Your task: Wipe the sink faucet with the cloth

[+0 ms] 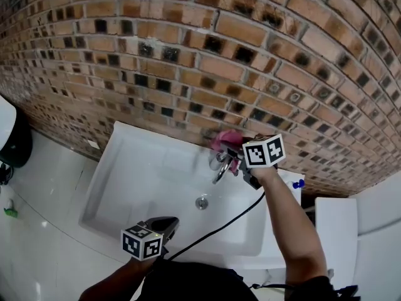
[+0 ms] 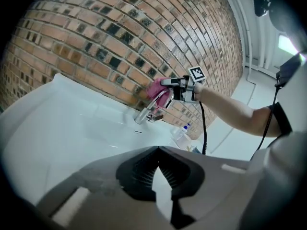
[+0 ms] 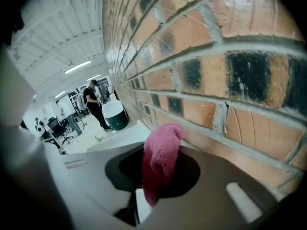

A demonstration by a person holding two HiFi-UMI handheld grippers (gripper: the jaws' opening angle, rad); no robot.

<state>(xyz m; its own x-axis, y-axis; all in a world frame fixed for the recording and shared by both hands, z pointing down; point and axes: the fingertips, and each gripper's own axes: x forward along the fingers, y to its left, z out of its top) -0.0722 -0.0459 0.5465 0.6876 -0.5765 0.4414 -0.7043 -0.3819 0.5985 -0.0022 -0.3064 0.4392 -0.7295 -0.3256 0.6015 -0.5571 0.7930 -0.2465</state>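
1. Head view: the right gripper [image 1: 234, 157] reaches to the back edge of the sink [image 1: 141, 184], pressing the pink cloth [image 1: 220, 140] over the top of the faucet [image 1: 220, 168]. This puts it right against the brick wall [image 1: 188, 55], likely to wipe the faucet's head. The left gripper [image 1: 164, 226] waits at the sink's front edge, well clear of the work.
2. Left gripper view: its jaws meet at the tips with nothing between them. Beyond them, the cloth [image 2: 156, 86] drapes over the faucet [image 2: 149, 108] under the right gripper [image 2: 169, 83].
3. Right gripper view: the jaws are clamped on the cloth [image 3: 160, 159], whose free end bunches forward as a wiping pad.
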